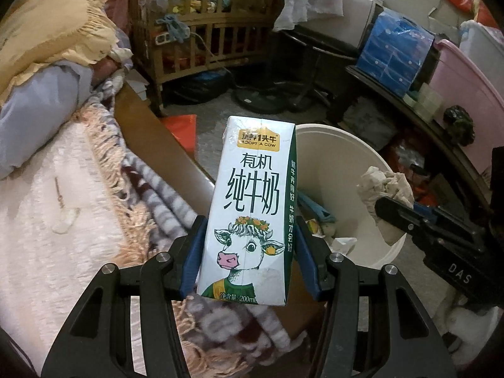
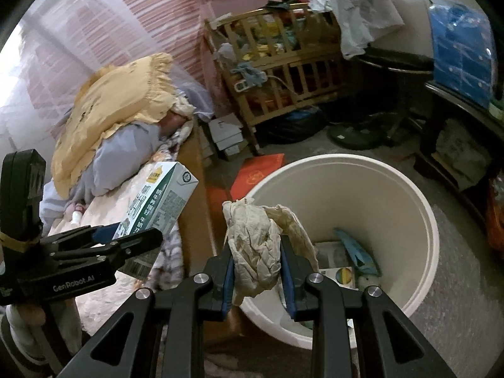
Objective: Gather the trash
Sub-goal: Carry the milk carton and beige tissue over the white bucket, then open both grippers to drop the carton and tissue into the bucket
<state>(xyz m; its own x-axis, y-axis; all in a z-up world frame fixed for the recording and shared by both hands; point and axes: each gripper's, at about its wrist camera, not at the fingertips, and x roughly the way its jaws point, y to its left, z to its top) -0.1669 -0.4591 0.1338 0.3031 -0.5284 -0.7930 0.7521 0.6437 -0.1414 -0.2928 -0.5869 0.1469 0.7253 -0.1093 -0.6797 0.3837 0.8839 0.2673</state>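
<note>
My left gripper (image 1: 249,252) is shut on a white and green milk carton (image 1: 252,208) with a cow picture, held upright over the bed's edge, just left of the white bin (image 1: 340,170). My right gripper (image 2: 256,267) is shut on a crumpled beige tissue wad (image 2: 255,245), held over the near left rim of the bin (image 2: 409,245). The right gripper with its wad (image 1: 384,186) shows at the right of the left wrist view. The left gripper (image 2: 126,239) with the carton (image 2: 160,201) shows at the left of the right wrist view. Scraps of trash (image 2: 359,255) lie in the bin.
A bed with a fringed blanket (image 1: 78,204) and a yellow pillow (image 1: 53,28) lies to the left. A wooden crib (image 1: 204,31) full of clutter stands behind. A red bag (image 2: 255,173) lies on the floor by the bin. A dark shelf (image 1: 425,119) with a pink tub runs along the right.
</note>
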